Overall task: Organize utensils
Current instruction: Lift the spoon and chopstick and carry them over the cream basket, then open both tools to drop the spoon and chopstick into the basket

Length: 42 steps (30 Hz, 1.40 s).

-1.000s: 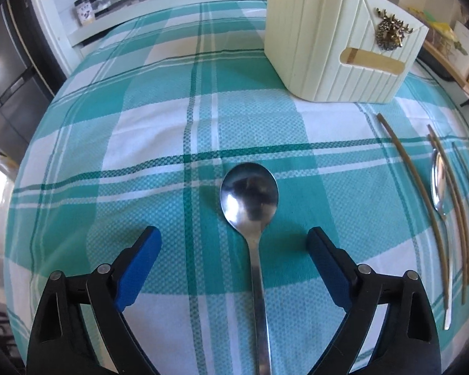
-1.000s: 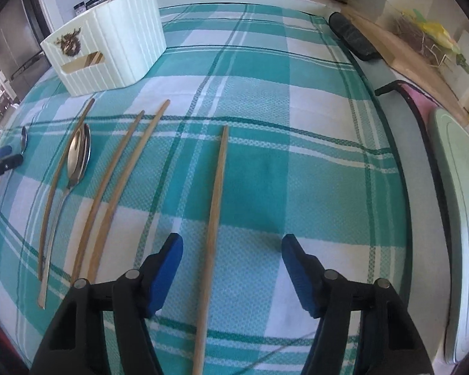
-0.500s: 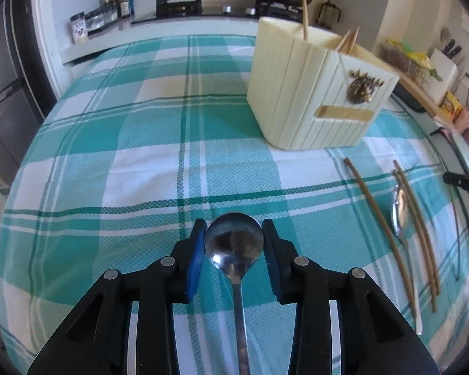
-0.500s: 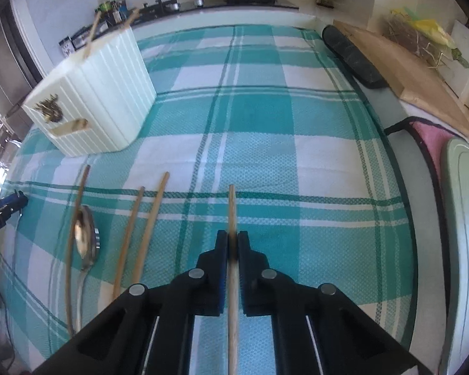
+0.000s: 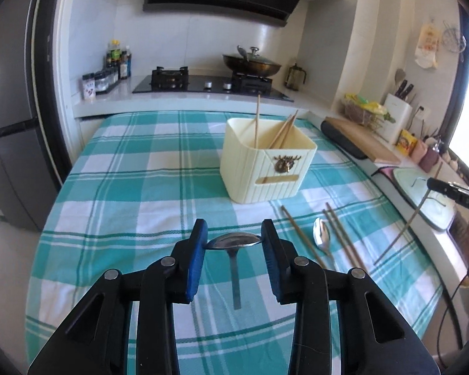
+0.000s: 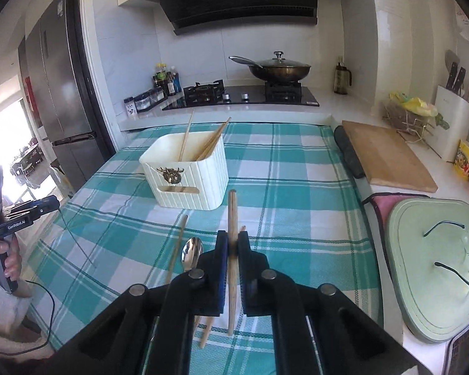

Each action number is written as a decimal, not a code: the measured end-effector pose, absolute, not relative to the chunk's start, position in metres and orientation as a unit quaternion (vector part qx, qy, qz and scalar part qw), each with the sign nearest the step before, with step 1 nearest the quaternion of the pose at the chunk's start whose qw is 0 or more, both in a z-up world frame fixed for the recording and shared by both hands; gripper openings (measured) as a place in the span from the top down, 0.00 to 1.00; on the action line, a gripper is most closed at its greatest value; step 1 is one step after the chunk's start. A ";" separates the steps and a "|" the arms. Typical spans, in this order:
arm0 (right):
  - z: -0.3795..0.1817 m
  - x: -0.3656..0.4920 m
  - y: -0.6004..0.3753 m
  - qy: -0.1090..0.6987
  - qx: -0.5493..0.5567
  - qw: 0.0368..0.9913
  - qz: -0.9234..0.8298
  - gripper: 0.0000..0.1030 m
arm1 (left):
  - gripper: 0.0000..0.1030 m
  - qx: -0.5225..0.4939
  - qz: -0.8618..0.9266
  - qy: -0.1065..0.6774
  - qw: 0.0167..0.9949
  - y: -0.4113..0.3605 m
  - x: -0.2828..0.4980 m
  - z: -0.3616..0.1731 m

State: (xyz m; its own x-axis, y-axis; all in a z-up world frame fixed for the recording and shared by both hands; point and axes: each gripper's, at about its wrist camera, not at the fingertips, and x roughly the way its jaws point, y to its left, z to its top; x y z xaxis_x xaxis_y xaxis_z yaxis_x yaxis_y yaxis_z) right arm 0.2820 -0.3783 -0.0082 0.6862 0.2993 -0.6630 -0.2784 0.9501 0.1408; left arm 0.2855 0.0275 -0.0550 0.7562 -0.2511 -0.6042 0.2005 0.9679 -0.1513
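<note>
My left gripper [image 5: 234, 240] is shut on a steel spoon [image 5: 233, 240], gripping its bowl and holding it above the checked cloth, handle hanging down. My right gripper [image 6: 233, 243] is shut on a wooden chopstick [image 6: 232, 209] and holds it lifted, tip toward the cream utensil box [image 6: 187, 176]. The box [image 5: 265, 164] stands mid-table with several chopsticks upright in it. On the cloth lie a second spoon [image 5: 321, 234] and three chopsticks [image 5: 340, 237]. In the right wrist view that spoon [image 6: 193, 250] lies beside a chopstick [image 6: 176, 243].
A teal checked cloth [image 5: 134, 193] covers the table. At the right are a wooden cutting board [image 6: 387, 159], a dark roll [image 6: 348, 156] and a green lid [image 6: 437, 272]. A stove with a wok [image 6: 278, 70] and jars [image 5: 103, 81] stand at the back.
Both grippers closed on their utensils and rose from the cloth: the left lifted the spoon, the right lifted the chopstick. Both views now look level across the table.
</note>
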 end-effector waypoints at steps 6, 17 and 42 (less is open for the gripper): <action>0.008 0.282 -0.373 0.334 0.025 0.929 0.155 0.94 | 0.66 -0.043 -0.128 0.317 0.939 0.031 0.283 -0.039; 0.042 0.306 -0.350 0.306 0.000 0.937 0.171 0.94 | 0.66 -0.048 -0.145 0.313 0.937 0.039 0.299 -0.007; 0.037 0.501 -0.264 0.307 0.009 0.926 0.219 0.94 | 0.66 -0.086 -0.120 0.331 0.932 -0.019 0.527 0.010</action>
